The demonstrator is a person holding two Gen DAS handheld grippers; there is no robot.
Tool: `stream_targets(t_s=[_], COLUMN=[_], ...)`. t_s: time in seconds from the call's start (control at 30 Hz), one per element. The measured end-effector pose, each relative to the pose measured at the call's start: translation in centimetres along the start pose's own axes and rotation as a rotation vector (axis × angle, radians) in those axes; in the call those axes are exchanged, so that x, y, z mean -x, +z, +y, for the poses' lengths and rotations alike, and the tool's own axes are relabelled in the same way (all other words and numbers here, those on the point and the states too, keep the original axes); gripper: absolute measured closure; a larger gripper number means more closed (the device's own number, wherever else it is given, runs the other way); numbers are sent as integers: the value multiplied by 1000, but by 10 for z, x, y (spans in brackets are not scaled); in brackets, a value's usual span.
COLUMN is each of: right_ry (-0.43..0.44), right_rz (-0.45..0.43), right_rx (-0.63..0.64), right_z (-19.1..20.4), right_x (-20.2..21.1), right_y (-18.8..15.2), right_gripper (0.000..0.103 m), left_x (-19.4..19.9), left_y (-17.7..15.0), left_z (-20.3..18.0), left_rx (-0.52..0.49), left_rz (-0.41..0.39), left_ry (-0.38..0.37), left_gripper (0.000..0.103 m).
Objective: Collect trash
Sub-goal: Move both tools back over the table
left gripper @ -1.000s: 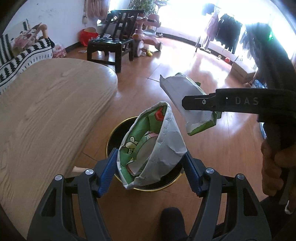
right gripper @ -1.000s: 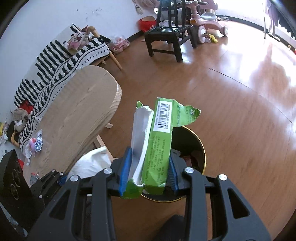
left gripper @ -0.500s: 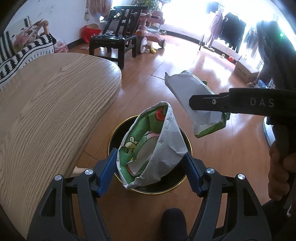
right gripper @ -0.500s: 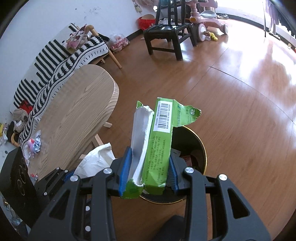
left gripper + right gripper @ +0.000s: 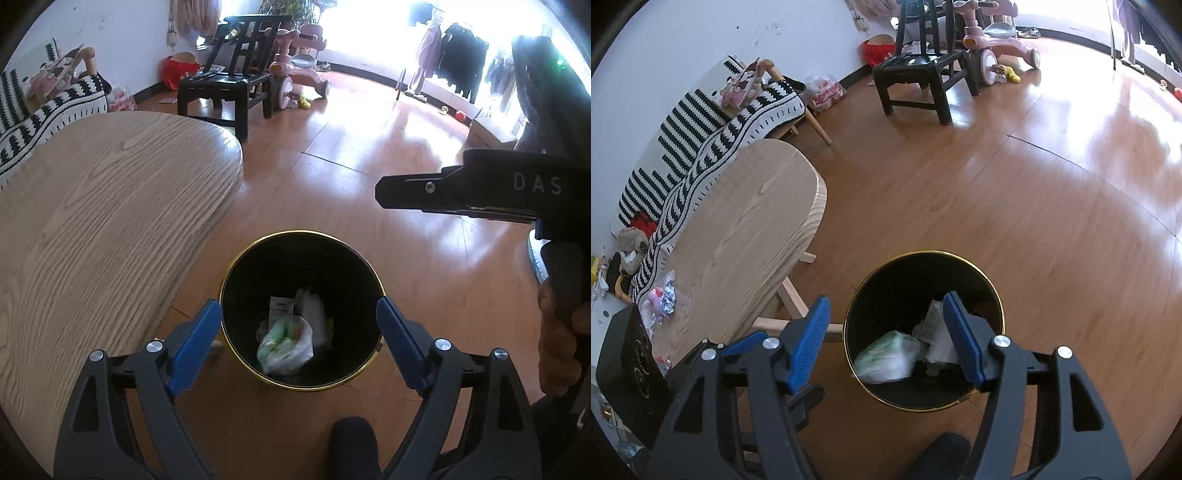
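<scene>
Both wrist cameras look steeply down from close above the black, gold-rimmed round bin, sharing it, the light wooden desk and floor.

Home living room, child's tricycle, striped sofa

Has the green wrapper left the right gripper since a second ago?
Yes. The right gripper is open and the green wrapper has dropped into the black bin below.
</scene>
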State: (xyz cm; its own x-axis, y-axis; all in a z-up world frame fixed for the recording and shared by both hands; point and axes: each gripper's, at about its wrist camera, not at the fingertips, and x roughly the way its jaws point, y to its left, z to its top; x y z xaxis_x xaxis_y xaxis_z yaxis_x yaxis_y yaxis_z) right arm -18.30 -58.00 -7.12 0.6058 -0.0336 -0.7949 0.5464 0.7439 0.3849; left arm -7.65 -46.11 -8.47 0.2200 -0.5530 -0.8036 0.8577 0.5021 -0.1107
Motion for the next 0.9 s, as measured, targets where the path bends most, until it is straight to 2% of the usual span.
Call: stream_targets(t_s=[0.2,0.3,0.43,0.63,0.9], right_ry=[4,19,44,106,233], right_rz=[-10,-25,-31,-8,38], right_rx=[13,30,78,176,363], right_z=[7,22,55,133,281], right_x=[4,7,7,-3,-24], right_y=[1,4,5,-1,-26], right_gripper=[35,33,29,29,28], left_x=[16,38,78,139,217], left_y=[1,0,-9,-38,-109], left_z=[7,15,36,93,198], left_rx=[9,12,12,61,226], left_rz=[-22,-56,-107,-148,-164], left_ry=[3,8,36,135,310], left_gripper=[19,18,12,11,11])
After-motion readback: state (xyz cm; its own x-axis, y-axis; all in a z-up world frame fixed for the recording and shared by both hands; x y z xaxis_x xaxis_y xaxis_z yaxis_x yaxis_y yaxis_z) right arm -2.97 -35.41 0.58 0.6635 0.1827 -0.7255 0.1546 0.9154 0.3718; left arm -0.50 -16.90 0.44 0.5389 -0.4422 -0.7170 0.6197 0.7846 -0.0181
